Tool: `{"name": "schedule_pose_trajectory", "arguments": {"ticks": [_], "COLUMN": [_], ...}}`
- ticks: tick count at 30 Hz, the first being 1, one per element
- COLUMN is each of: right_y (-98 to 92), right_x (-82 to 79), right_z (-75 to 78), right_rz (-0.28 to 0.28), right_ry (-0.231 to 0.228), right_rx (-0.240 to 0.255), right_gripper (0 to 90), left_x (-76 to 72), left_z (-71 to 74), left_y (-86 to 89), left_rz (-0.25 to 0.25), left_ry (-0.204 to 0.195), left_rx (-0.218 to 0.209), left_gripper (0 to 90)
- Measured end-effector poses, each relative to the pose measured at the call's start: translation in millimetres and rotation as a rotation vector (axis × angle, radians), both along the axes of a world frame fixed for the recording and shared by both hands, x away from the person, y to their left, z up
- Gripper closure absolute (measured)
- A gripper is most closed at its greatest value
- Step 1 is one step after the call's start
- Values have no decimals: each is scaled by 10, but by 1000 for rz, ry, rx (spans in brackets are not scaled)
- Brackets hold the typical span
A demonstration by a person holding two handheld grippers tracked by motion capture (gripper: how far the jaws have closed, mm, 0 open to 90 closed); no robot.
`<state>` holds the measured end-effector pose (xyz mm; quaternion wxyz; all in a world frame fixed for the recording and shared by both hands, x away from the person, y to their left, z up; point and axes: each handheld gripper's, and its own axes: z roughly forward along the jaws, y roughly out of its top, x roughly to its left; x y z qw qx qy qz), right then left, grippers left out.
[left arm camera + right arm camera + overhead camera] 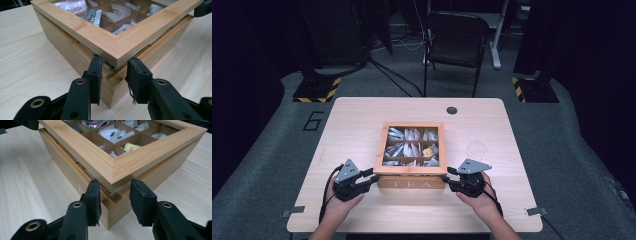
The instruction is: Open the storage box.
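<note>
In the high view the packets (411, 148) inside the tea box (411, 176) are too small to read, and the word on its front wall is only faint. In the left gripper view the box (75, 52) is cut off by the top edge, and the left claw (114, 72) hides the corner below the lid (117, 42). In the right gripper view the right claw (115, 195) covers the same kind of corner; whether the pads press the wood cannot be told. The person's forearms leave the high view at the bottom.
</note>
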<state>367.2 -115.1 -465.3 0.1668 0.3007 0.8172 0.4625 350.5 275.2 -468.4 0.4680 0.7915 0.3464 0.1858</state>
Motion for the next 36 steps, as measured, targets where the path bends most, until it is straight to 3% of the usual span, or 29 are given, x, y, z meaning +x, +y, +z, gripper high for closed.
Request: {"name": "schedule_pose_trajectory", "arguments": {"ticks": [3,16,18,25,33,36], "right_y": [-3,-36,-34,0,-12,-13], "right_x": [2,15,30,71,107,123], "right_z": [12,86,99,186,268,309], "right_rz": [-3,-7,-10,-20,-15,-20], "right_ry": [-9,-61,-53,-95,-120,-111], "right_rx": [5,22,32,38,57,69], "right_gripper": [582,538,532,515,519,519], "left_x": [1,7,15,29,55,72], "left_z": [11,98,116,204,275,309], "left_y": [-4,-2,-8,1,5,13], "left_rz": [10,22,38,46,52,49], "left_ry": [-20,-29,-52,-96,-119,-122], "left_rx": [0,-20,-23,-30,-49,-61], "left_gripper": [652,650,649,634,634,635]}}
